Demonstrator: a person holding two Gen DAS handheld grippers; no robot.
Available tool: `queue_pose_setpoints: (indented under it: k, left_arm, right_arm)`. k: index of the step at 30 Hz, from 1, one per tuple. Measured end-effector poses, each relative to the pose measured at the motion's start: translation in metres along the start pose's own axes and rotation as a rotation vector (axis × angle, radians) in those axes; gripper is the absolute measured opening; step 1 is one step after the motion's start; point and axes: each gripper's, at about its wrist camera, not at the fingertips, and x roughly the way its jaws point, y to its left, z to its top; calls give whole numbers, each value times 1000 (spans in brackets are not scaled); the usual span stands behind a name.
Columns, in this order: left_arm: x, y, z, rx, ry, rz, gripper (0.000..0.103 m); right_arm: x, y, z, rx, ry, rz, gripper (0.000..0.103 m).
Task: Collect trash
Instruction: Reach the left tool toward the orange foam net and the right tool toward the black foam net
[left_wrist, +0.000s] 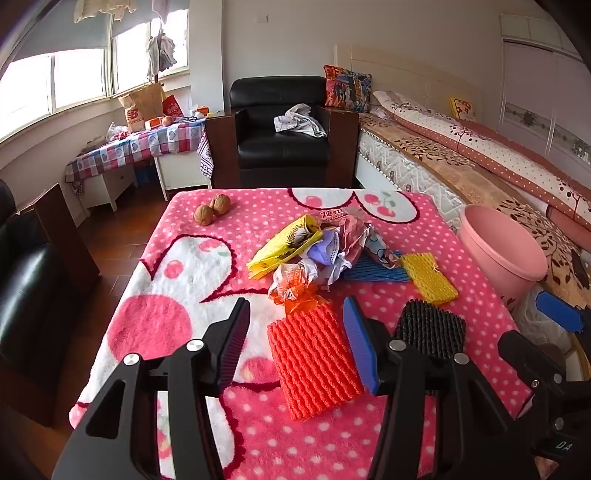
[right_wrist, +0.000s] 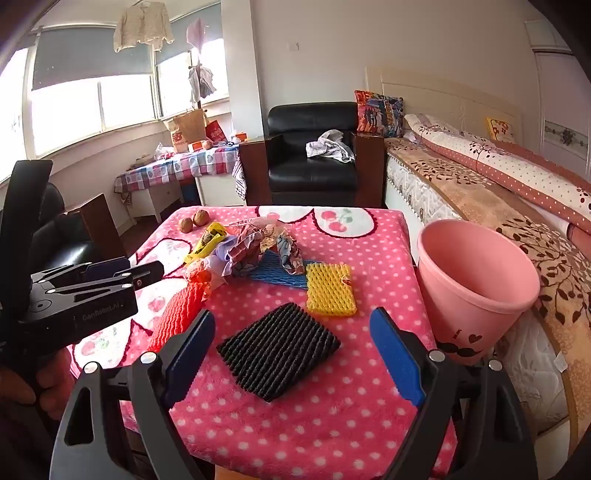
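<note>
On the counter (right_wrist: 332, 424): black foam net (right_wrist: 279, 356), likely light, squashy; pinch one edge. Right gripper (right_wrist: 293, 358) and left gripper (left_wrist: 295, 343) fingers spread wide, holding nothing.

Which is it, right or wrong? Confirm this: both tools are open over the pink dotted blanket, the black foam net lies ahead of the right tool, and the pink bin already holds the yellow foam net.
Wrong on one point. The yellow foam net still lies on the blanket, and the right wrist view shows nothing inside the pink bin. The rest holds: left tool and right tool are open, with the black foam net ahead of the right one.
</note>
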Motion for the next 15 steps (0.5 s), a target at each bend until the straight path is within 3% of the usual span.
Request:
queue_pose_setpoints:
  k: [15]
  left_arm:
    - [-3,1,0,-4,4,-6,53]
  right_arm:
    - [-1,-6,-2,31,-2,-38,84]
